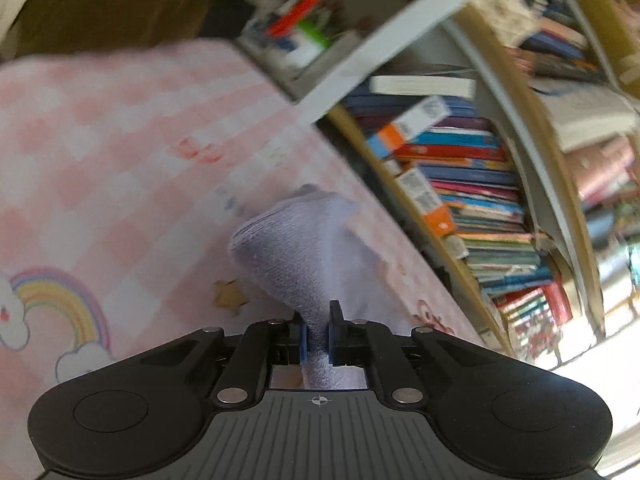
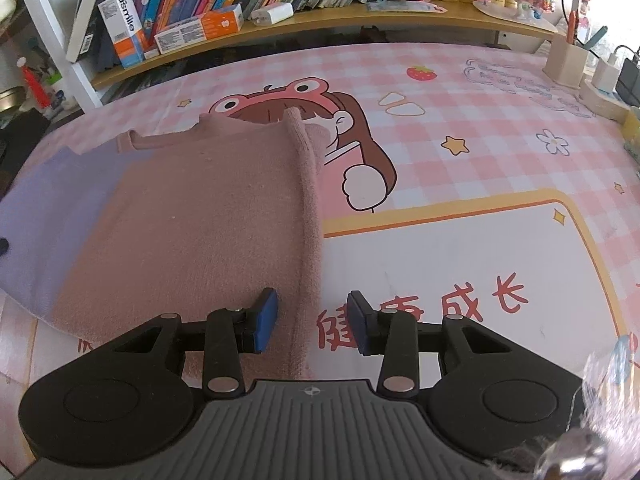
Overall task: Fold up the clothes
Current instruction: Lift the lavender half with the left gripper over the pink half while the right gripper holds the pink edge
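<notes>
The left gripper point(image 1: 317, 338) is pinching the soft lavender knitted cloth point(image 1: 292, 248) aloft, seemingly for folding, while the right gripper point(image 2: 313, 322) is hovering wide open straddling the dusty-pink knitted sweater point(image 2: 208, 216)'s folded edge.

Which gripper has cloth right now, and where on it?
The left gripper is shut on a bunched fold of the lavender cloth. The right gripper is open, holding nothing, straddling the pink sweater's edge.

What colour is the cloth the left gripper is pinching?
Pale lilac cloth, seen best in the left wrist view, in the left gripper.
</notes>
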Demonstrator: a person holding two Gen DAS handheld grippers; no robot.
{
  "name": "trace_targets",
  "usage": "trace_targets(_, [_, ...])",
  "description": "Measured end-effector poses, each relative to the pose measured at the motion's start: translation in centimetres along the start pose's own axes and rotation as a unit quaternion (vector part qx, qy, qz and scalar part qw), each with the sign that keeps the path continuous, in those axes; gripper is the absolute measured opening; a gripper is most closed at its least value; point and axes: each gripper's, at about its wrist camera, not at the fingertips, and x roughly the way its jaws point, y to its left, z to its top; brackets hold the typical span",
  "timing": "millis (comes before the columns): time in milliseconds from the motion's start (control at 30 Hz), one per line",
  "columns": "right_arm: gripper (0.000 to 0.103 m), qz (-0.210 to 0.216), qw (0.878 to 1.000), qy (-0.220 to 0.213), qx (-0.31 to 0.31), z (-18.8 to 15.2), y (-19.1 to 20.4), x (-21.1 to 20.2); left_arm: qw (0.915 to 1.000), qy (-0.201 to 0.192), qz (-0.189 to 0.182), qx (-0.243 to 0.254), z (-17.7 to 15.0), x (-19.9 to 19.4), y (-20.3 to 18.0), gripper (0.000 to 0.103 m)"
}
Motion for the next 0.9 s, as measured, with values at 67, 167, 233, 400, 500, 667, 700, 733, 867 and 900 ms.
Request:
trace_targets(67, [0.036, 0.008, 1.0, 0.001, -0.004, 0.1, -0.2, 0.0, 0.9994, -0.009, -0.001, 0.032, 0.0, -0.5, -1.6, 0.007])
trace_targets(167, [0.036, 0.022, 1.0, 0.004, -0.013, 0.2, -0.6, 0.2, 0.9964, -0.024, 0.0, 0.082, -0.4, -1.3, -4.3, 0.007])
trace_targets(233, [0.036, 0.034, 0.999, 0.006, -0.018, 0.4, -1.0, 0.3, 0.9931, -0.034, 0.003, 0.112, -0.8, -1.8, -6.0, 0.007])
trace_targets(400, [0.037, 0.063, 0.997, 0.007, -0.033, 0.5, -1.8, 0.5, 0.9783, -0.055, 0.019, 0.199, -2.8, -2.6, -11.0, 0.007])
trace_targets(500, [0.038, 0.079, 0.996, 0.009, -0.046, 0.6, -2.1, 0.6, 0.9659, -0.063, 0.037, 0.248, -4.5, -2.8, -13.9, 0.007])
trace_targets(667, [0.039, 0.105, 0.992, 0.01, -0.068, 0.9, -2.6, 0.7, 0.9403, -0.061, 0.048, 0.332, -8.2, -2.4, -18.3, 0.008])
trace_targets(700, [0.039, 0.11, 0.991, 0.011, -0.072, 0.9, -2.7, 0.8, 0.9334, -0.055, 0.049, 0.351, -9.3, -2.1, -19.1, 0.008])
trace_targets(733, [0.039, 0.116, 0.99, 0.012, -0.076, 1.0, -2.8, 0.8, 0.9259, -0.046, 0.05, 0.372, -10.4, -1.7, -19.9, 0.008])
trace_targets(867, [0.039, 0.141, 0.986, 0.019, -0.09, 1.3, -3.4, 0.8, 0.8902, 0.022, 0.057, 0.451, -16.4, 1.6, -22.1, 0.008])
trace_targets(900, [0.039, 0.146, 0.985, 0.021, -0.093, 1.4, -3.5, 0.8, 0.8751, 0.042, 0.067, 0.477, -18.1, 2.7, -22.4, 0.008])
